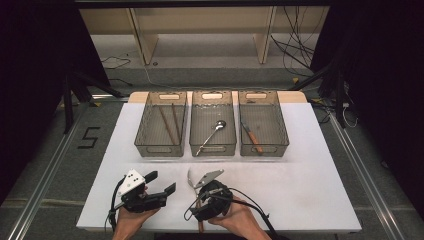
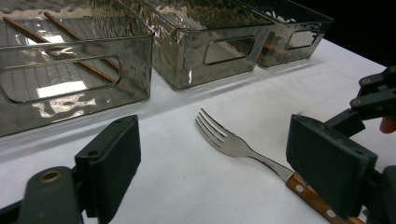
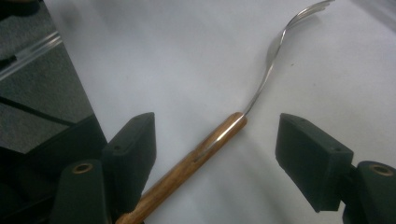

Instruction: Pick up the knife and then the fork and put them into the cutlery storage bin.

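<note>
Hovering my right gripper [image 3: 215,154] low over the fork [image 3: 219,135], I had its jaws spread wide, one on each side of the wooden handle and neither touching it. The fork lay flat on the white table [image 1: 310,190], near my edge, tines pointing away toward the three smoky plastic bins. My left gripper [image 2: 224,172] sat just beside it, jaws also spread and holding nothing, with the fork's tines in front of it.

To do this pickup well, I judged I should lower the right jaws until the pads straddled the handle just behind where the metal neck enters the wood, then close squarely across its width. Gripping too far back would let the heavy metal end droop; gripping the thin neck would likely let it twist. The handle lay close to the table, so the pads needed to come right down to the surface before closing.

The bins beyond held chopsticks [image 1: 169,122], a spoon [image 1: 214,132] and a knife [image 1: 251,137], the chopsticks in the left bin [image 1: 161,149], the spoon in the middle bin [image 1: 213,149] and the knife in the right bin [image 1: 264,150]. None held a fork.
</note>
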`<state>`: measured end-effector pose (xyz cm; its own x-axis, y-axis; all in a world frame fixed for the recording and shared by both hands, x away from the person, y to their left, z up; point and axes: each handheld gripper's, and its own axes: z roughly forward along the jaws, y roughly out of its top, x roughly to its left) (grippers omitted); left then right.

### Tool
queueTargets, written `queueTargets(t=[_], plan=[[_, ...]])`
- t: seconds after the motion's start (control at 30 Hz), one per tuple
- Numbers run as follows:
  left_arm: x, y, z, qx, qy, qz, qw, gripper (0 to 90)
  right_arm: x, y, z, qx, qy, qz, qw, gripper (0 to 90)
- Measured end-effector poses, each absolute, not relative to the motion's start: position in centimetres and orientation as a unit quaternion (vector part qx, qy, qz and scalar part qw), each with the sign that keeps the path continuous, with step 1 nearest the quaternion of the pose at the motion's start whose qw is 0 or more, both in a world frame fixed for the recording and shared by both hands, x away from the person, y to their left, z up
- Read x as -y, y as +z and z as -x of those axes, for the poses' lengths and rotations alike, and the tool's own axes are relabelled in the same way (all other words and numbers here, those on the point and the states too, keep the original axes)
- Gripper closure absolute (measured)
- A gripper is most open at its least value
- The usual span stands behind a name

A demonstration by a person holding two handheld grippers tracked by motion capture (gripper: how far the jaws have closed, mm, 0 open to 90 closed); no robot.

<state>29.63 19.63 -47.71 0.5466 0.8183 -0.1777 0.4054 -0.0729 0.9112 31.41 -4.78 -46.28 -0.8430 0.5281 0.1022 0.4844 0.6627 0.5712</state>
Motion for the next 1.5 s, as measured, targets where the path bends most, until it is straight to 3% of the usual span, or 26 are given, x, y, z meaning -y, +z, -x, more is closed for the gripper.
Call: queueTargets(t=[1.0, 1.5], plan=[[-19.4, -47.7, -29.6, -0.429, 0.197, -0.707, 0.526, 17.7, 3.6, -47.8, -31.1, -0.936, 0.247, -0.249, 0.031, 46.7], [-19.3, -47.7, -29.6, -0.430, 0.199, -0.707, 0.525, 17.7, 3.6, -47.7, -31.3, -0.938, 0.233, -0.250, 0.058, 66.4]])
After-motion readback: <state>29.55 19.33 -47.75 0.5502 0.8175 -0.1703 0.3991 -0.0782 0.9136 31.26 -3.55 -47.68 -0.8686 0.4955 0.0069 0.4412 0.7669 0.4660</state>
